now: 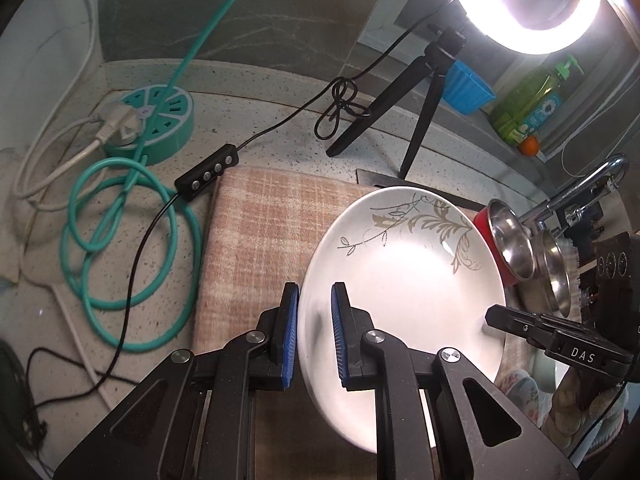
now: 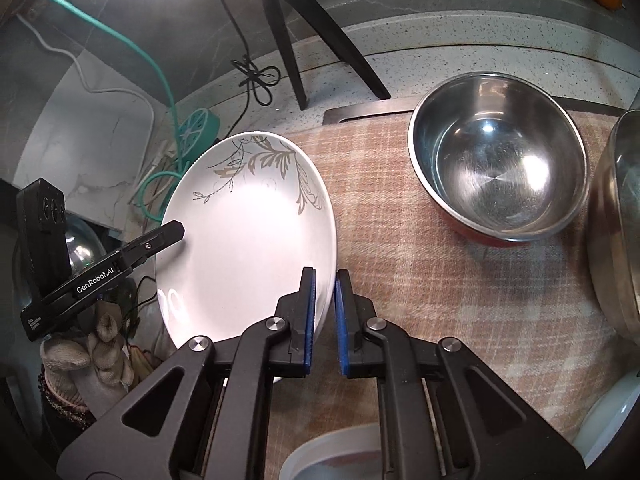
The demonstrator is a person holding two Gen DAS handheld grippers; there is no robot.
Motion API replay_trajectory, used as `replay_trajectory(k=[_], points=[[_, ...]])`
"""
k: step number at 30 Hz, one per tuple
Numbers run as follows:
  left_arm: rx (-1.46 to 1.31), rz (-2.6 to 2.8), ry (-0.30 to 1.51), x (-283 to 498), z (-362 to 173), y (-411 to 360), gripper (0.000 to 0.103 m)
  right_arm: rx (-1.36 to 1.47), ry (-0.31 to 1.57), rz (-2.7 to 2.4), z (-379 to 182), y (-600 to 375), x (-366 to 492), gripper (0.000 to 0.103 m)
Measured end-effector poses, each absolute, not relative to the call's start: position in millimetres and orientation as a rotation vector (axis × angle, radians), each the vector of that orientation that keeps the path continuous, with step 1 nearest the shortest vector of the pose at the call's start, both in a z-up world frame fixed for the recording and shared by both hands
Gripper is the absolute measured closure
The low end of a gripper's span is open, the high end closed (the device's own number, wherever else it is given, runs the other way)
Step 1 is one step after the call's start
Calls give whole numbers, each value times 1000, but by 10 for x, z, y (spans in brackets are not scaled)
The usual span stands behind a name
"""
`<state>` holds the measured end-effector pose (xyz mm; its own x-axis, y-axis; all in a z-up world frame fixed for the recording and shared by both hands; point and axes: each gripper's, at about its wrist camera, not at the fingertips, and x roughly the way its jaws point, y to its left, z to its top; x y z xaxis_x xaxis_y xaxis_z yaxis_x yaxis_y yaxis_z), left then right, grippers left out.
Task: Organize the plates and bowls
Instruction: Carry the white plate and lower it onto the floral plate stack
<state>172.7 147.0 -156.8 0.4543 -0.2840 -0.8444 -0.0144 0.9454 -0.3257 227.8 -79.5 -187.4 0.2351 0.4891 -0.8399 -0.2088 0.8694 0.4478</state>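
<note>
Centre of the left wrist view: a white round ceramic plate with a grey leaf pattern (image 1: 404, 280), tilted, above a beige and pink checked cloth (image 1: 256, 240) spread on the speckled grey tabletop (image 1: 280, 128). At the bottom centre, the left tool (image 1: 315, 334), blue-padded fingers (image 1: 291, 332) straddling the plate's left rim, one pad behind and one in front, narrow and clamped on it. Lower right of the same frame: the right tool (image 1: 494, 318), black tip at the plate's right edge.

Right wrist view, left of centre: the same plate (image 2: 244, 240); bottom centre, the right tool (image 2: 325, 320) with its blue pads (image 2: 309, 320) either side of the plate's right rim, narrow, gripping it. Left edge: the left tool (image 2: 176, 232) at the plate's far rim, beside a gloved hand (image 2: 92, 356) at lower left.

Upper right of that frame: a steel bowl with a red outside (image 2: 496, 156) upright on the cloth (image 2: 420, 264), well apart from the plate; a second steel bowl (image 2: 616, 220) just beside it at the right edge. In the left view, both bowls (image 1: 508, 240) (image 1: 554, 272) right of the plate.

Upper right, left view: a lit ring lamp (image 1: 524, 4) on a black tripod (image 1: 416, 96). Upper left: a round teal power strip (image 1: 156, 120) with a coiled teal cable (image 1: 132, 248).
</note>
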Motion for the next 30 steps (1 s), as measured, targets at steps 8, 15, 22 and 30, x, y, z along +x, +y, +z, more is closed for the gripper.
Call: replay_trajectory(k=[8, 15, 22, 30], points=[[-336, -129, 1055, 1302, -1339, 1274, 89, 238, 1217, 562, -1601, -1027, 2009, 93], [-344, -118, 1041, 880, -1205, 952, 89, 221, 1208, 601, -1483, -1371, 1678, 93], [-349, -136, 1046, 554, -1173, 575, 89, 215, 1222, 600, -1471, -1783, 1390, 93], [-375, -156, 1081, 259, -1294, 234, 89, 208, 1251, 584, -1562, -2156, 1106, 93]])
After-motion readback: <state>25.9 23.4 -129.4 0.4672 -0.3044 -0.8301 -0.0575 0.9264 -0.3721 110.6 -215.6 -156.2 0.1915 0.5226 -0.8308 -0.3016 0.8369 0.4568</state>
